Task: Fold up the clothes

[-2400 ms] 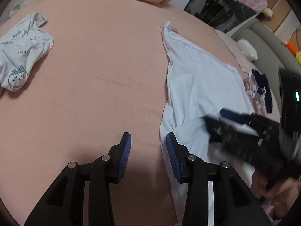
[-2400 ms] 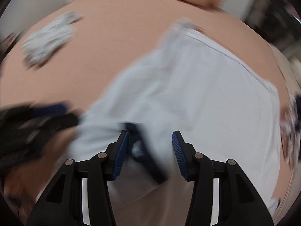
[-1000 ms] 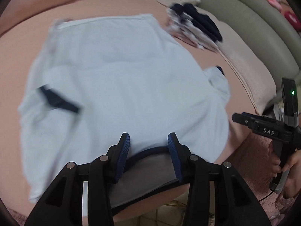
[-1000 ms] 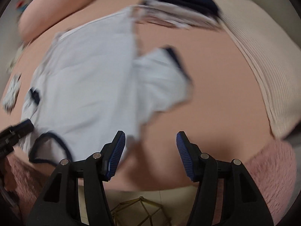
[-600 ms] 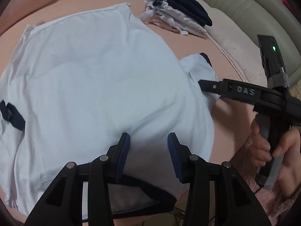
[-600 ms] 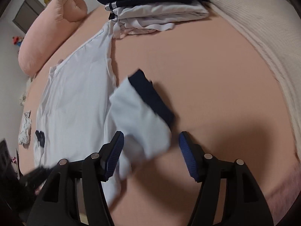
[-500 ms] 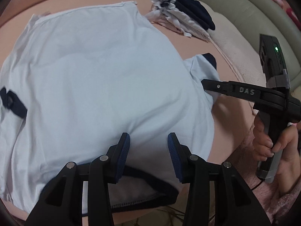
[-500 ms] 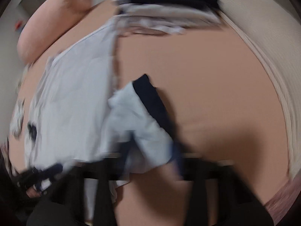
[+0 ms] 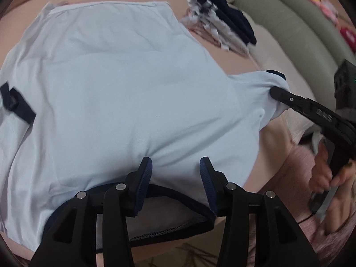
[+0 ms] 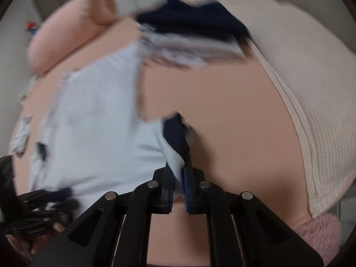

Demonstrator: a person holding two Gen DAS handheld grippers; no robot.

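now right gripper [image 10: 178, 179] pinches the shirt [image 9: 124, 84] sleeve; left gripper [image 9: 175, 166] spread above collar.

My pale blue T-shirt [image 9: 124, 84] lies spread across the pink bed. Navy trim edges its collar. One navy-cuffed sleeve [image 10: 171, 142] is lifted.

Bedroom with a peach-pink bed

A peach-pink sheeted bed [image 9: 262, 138] fills both views, with a rolled pink bolster [image 10: 66, 33], a cream waffle-knit blanket [image 10: 311, 89] and a grey-green padded headboard [image 9: 289, 15] alongside.
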